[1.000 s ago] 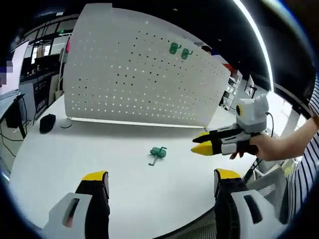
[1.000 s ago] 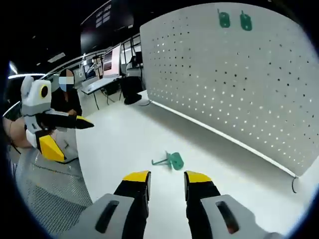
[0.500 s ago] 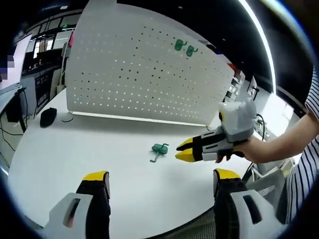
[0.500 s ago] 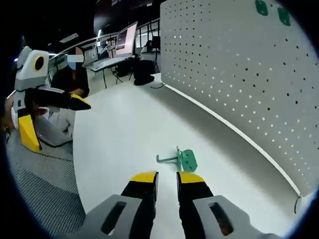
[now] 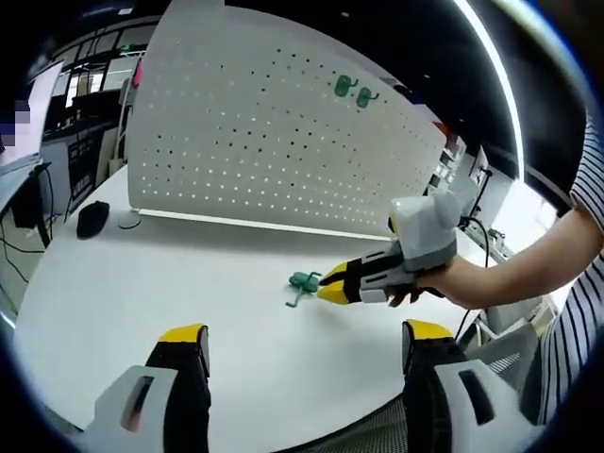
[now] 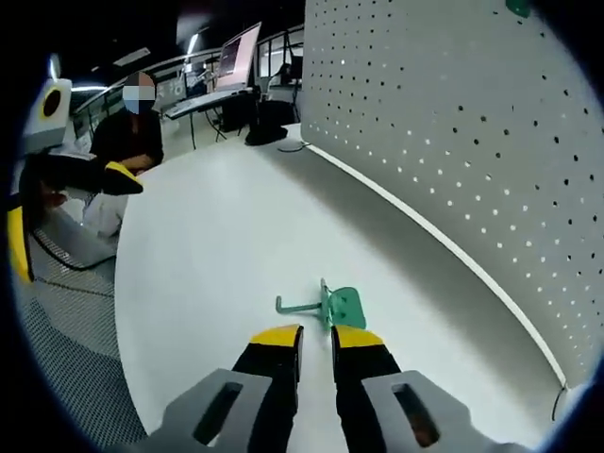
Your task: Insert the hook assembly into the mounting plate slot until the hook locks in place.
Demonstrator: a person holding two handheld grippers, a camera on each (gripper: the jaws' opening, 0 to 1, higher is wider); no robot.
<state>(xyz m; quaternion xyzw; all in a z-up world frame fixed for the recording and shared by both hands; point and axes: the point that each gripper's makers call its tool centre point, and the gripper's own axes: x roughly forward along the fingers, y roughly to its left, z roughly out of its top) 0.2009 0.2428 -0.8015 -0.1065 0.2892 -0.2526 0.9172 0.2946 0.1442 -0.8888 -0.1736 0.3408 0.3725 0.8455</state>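
I see the green hook assembly lying on the white counter, just ahead of my right gripper — its jaws are nearly together with a slim gap, nothing between them. Whether the tips touch the hook's plate I cannot tell; the yellow tips cover its near edge. From the left gripper view the hook assembly is small, its shape hard to read, and the right gripper sits just beside it, held by a hand. My left gripper hangs well back with jaws spread wide, empty. The white pegboard stands upright behind, two green hooks already mounted high up. Open counter lies all around the hook; the counter's curved near edge is close to both grippers
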